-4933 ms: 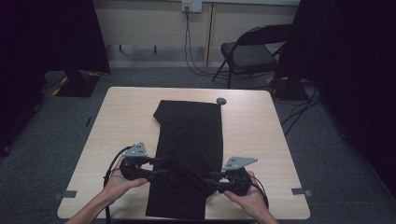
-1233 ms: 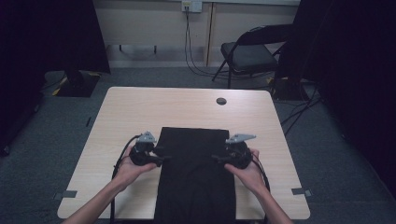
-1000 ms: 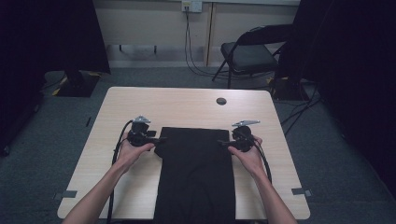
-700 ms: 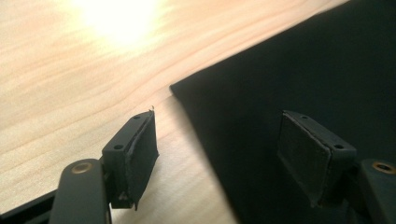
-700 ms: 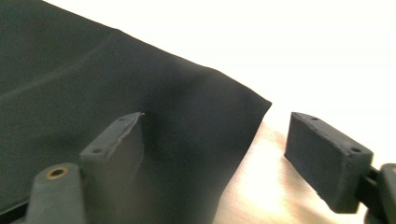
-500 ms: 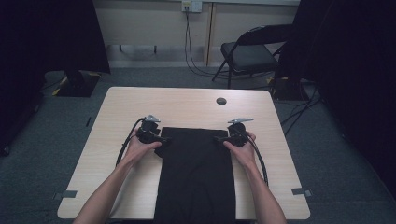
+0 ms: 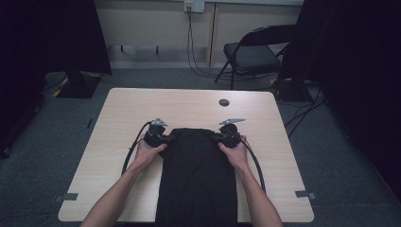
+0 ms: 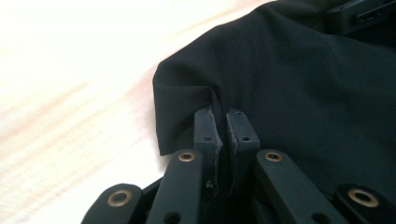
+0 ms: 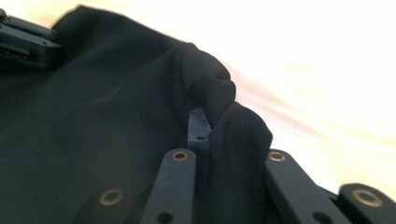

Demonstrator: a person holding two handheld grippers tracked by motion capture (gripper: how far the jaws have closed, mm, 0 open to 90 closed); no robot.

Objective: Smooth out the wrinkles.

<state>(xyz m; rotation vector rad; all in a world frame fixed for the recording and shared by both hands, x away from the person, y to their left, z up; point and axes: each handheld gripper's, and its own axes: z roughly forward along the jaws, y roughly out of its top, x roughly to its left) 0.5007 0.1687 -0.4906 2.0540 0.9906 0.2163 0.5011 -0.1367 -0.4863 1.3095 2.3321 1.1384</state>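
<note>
A black cloth [image 7: 198, 175] lies down the middle of the wooden table [image 7: 142, 109] and runs over its near edge. My left gripper [image 7: 166, 138] is at the cloth's far left corner and my right gripper [image 7: 218, 137] at its far right corner. Both sets of jaws have just been closing. In the left gripper view the left gripper [image 8: 223, 114] is shut, pinching a fold of the cloth [image 8: 303, 84]. In the right gripper view the right gripper [image 9: 210, 116] is shut on bunched cloth [image 9: 93, 116], which drapes over one jaw.
A small dark round spot [image 7: 224, 102] sits on the table beyond the cloth. A folding chair [image 7: 255, 52] stands behind the table's far right. Bare wood lies on both sides of the cloth. Grey tape [image 7: 302, 194] marks the near right corner.
Both hands slid inward to the cloth's far corners and the jaws closed on the fabric. Compared with the oldest frame, the cloth's far edge now lies closer to the person.
</note>
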